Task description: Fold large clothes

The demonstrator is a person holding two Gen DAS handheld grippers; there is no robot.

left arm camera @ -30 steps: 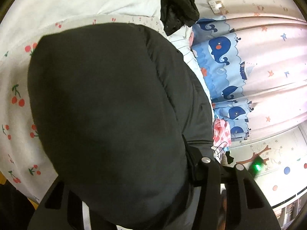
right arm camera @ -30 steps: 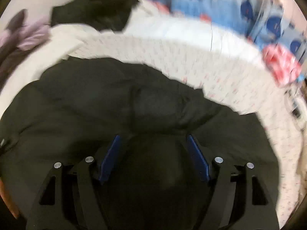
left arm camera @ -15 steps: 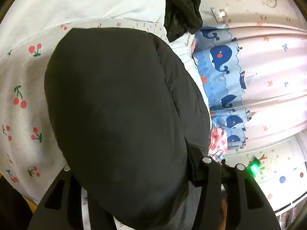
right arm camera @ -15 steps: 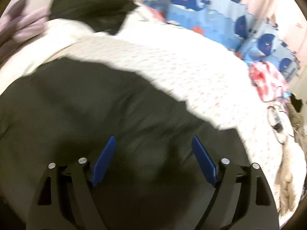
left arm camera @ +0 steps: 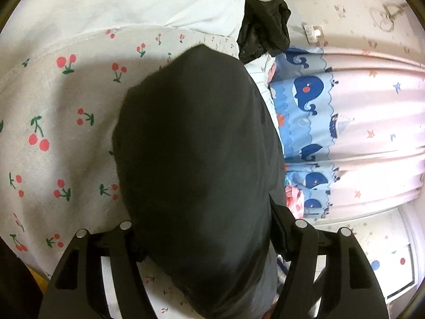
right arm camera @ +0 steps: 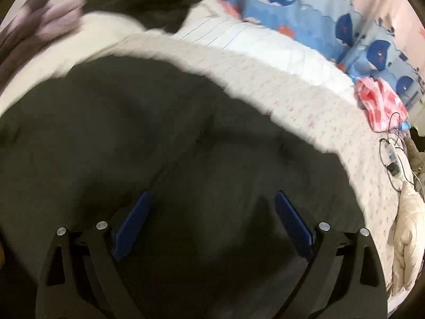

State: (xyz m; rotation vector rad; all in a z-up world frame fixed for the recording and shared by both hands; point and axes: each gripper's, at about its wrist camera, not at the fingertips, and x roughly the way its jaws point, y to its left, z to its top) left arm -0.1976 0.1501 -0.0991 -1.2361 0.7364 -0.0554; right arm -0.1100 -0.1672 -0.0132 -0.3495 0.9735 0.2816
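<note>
The black padded jacket (right arm camera: 186,146) lay spread in a thick, doubled-looking mass on the cherry-print bedsheet (left arm camera: 53,122), so at least one fold seemed laid down, though its outline was still loose and uneven and more folding and squaring up looked to be left. The right tongs (right arm camera: 212,223) hovered directly over the jacket with their blue pads (right arm camera: 132,220) wide apart and opening, clear of the cloth. A bulging part of the jacket filled the gap of the left tongs (left arm camera: 209,242), which were opening too and apparently letting it go, their pads hidden behind the fabric.
</note>
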